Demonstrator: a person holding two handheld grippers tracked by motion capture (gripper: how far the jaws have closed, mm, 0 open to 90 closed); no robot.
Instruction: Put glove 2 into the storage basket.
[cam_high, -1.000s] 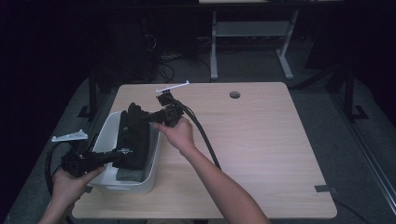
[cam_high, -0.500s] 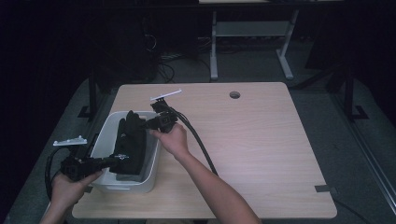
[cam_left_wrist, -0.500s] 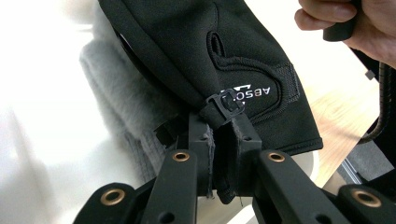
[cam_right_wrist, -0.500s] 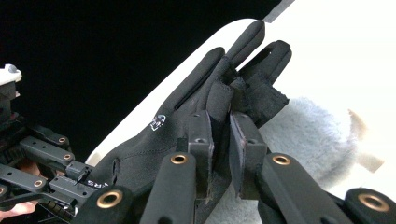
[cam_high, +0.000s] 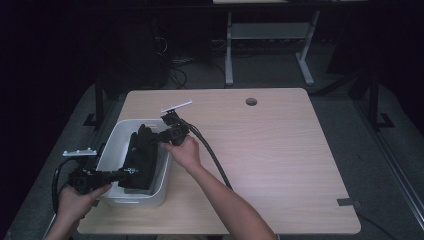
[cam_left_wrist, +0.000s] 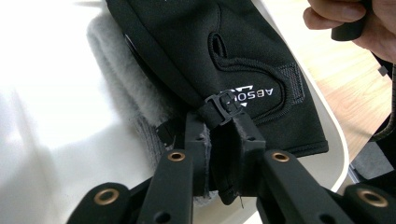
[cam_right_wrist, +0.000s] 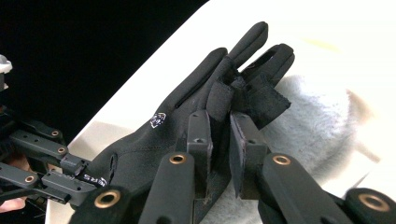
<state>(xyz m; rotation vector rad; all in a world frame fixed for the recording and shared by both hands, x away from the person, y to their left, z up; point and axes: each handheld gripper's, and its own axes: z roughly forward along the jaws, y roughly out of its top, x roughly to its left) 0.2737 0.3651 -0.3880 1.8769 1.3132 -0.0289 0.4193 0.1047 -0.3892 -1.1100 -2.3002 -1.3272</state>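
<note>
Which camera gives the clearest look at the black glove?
The left gripper view: the glove shows its cuff, buckle strap and white lettering close up. The right gripper view shows its fingertips pinched; the high view shows a small dark shape over the white tub.

The black glove (cam_left_wrist: 243, 60) looks like soft, matt cloth with neat stitches and a small plastic buckle, and the grey stuff (cam_right_wrist: 313, 121) under it is fuzzy like fleece. The white tub (cam_high: 112, 145) is smooth, shiny plastic, and the table (cam_high: 280, 150) is pale wood with a smooth top
</note>
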